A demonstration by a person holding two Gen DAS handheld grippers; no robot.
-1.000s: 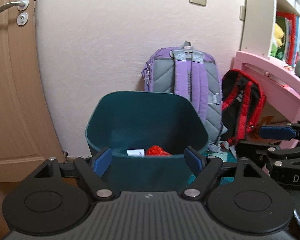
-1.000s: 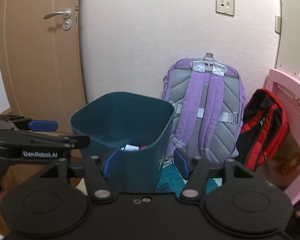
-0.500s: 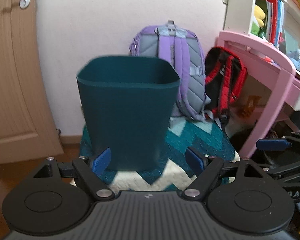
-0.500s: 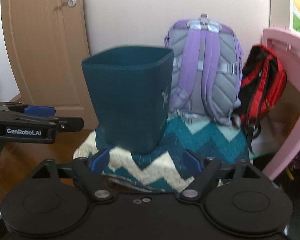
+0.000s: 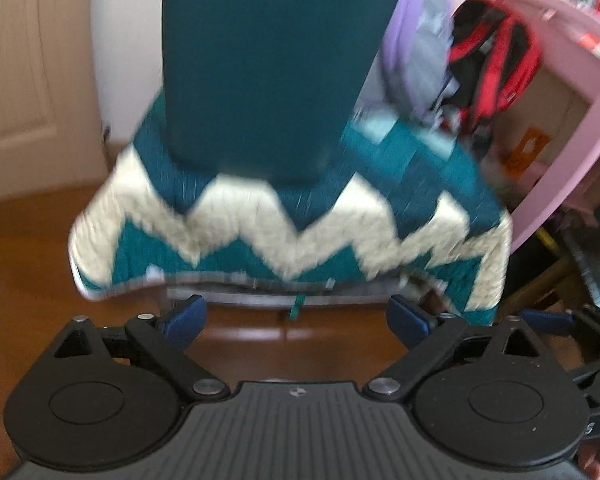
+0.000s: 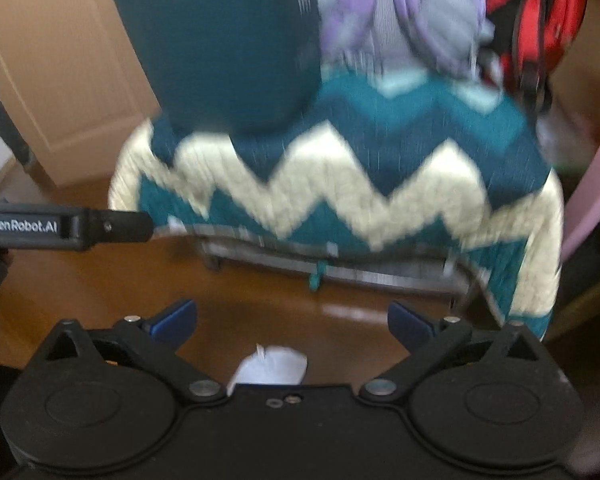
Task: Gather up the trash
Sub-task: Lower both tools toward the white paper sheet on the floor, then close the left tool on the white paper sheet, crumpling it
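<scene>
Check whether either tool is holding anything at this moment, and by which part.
Nothing is held. The left tool and right tool have just been opening, nothing between them; the crumpled white paper lies on the floor below.

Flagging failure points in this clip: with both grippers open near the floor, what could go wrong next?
1. The white crumpled paper lies on the brown wooden floor, half hidden by the right gripper; a blind closure might miss it.
2. Both views are motion-blurred, so aiming looks unreliable.
3. The left gripper points near the zigzag teal-and-cream blanket, which could snag.
</scene>
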